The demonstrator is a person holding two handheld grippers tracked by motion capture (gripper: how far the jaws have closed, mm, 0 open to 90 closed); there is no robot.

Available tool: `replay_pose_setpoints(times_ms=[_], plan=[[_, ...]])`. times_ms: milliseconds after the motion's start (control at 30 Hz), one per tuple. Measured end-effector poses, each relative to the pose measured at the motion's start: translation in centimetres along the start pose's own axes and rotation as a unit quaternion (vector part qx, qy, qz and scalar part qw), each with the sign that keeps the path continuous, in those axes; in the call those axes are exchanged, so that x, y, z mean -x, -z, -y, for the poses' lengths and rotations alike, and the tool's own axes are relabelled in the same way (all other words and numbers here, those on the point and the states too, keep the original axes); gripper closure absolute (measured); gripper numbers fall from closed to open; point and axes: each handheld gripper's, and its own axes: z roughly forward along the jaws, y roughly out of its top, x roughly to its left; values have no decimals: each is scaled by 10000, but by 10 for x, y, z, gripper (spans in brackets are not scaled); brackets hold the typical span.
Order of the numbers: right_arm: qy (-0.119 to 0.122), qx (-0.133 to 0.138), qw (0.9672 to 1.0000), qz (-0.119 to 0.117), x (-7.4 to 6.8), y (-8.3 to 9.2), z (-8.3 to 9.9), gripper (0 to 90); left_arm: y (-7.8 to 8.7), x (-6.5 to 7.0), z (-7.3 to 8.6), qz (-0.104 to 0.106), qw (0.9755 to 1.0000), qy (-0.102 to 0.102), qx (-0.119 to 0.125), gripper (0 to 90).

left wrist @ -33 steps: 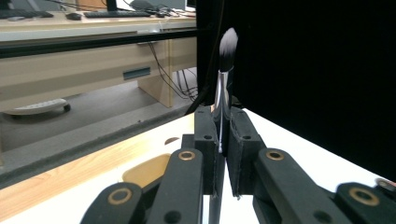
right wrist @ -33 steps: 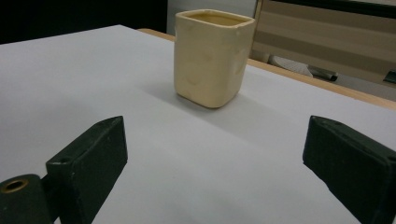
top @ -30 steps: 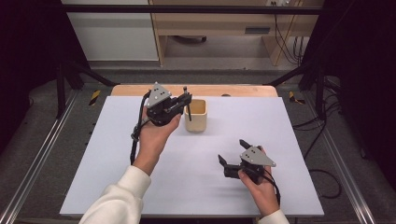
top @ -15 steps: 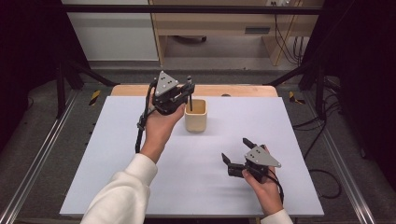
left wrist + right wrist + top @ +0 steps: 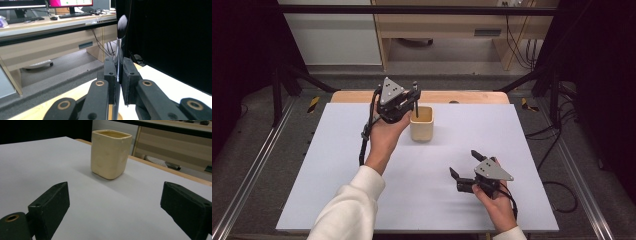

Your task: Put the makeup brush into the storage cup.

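Brush (image 5: 119, 42) pinched upright in left gripper (image 5: 411, 100) jaws above cup (image 5: 421, 123); right gripper (image 5: 466, 165) jaws spread, empty.

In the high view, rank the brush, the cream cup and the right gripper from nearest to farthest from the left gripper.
1. brush: clamped in the left gripper itself.
2. cream cup: just beside and below it.
3. right gripper: far off, near the table's front right.

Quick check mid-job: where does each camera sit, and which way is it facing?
High view: above the person's side, looking forward and down on the table; both forearms, left gripper, right gripper.
Left gripper view: on the left gripper, looking off the table; jaws clamp a brush.
Right gripper view: low, facing the cup; open jaws.
Shared: high and right gripper views show the cup.
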Motion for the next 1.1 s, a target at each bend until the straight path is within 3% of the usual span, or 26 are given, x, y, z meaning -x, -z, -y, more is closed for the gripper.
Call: replay_pose_setpoints(times_ms=[267, 433, 467, 1033, 1100], plan=[[46, 15, 10000, -51, 0, 7, 4, 76, -10, -5, 9, 36, 10000, 83, -4, 837], [13, 107, 9999, 25, 4, 13, 4, 77, -16, -10, 11, 90, 9995, 234, 167, 836], [-17, 86, 10000, 39, 4, 15, 5, 65, -19, -13, 13, 91, 9991, 352, 207, 836], [-126, 108, 9999, 13, 7, 19, 5, 50, -28, -18, 21, 35, 9991, 333, 256, 836], [-137, 105, 9999, 11, 8, 20, 6, 50, -30, -17, 22, 40, 9995, 243, 218, 836]])
